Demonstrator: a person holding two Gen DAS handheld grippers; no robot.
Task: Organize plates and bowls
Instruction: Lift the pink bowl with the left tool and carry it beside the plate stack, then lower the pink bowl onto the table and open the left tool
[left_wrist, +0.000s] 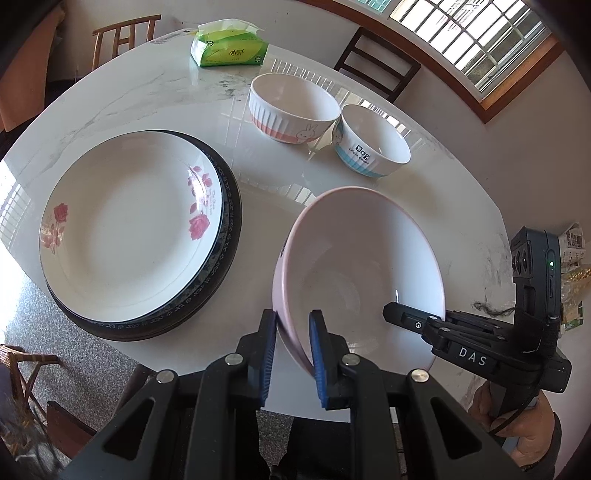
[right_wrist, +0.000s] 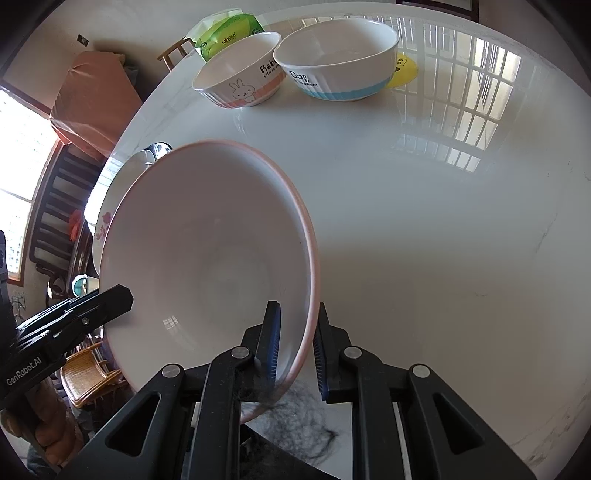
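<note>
A large pink bowl (left_wrist: 365, 266) is held tilted above the white marble table (left_wrist: 147, 92), gripped on two sides of its rim. My left gripper (left_wrist: 293, 354) is shut on its near rim. My right gripper (right_wrist: 295, 347) is shut on the opposite rim of the bowl (right_wrist: 207, 251); it shows at the right of the left wrist view (left_wrist: 413, 321). A rose-patterned white plate (left_wrist: 129, 225) sits stacked on a dark-rimmed plate (left_wrist: 231, 218) to the left. A rabbit bowl (left_wrist: 291, 107) and a blue-banded bowl (left_wrist: 373, 140) stand side by side beyond.
A green tissue pack (left_wrist: 229, 44) lies at the far edge of the table. Wooden chairs (left_wrist: 125, 33) stand around it. A yellow disc (right_wrist: 402, 70) lies behind the blue-banded bowl (right_wrist: 340, 62). A tuft of dark hair (right_wrist: 303, 417) lies at the near table edge.
</note>
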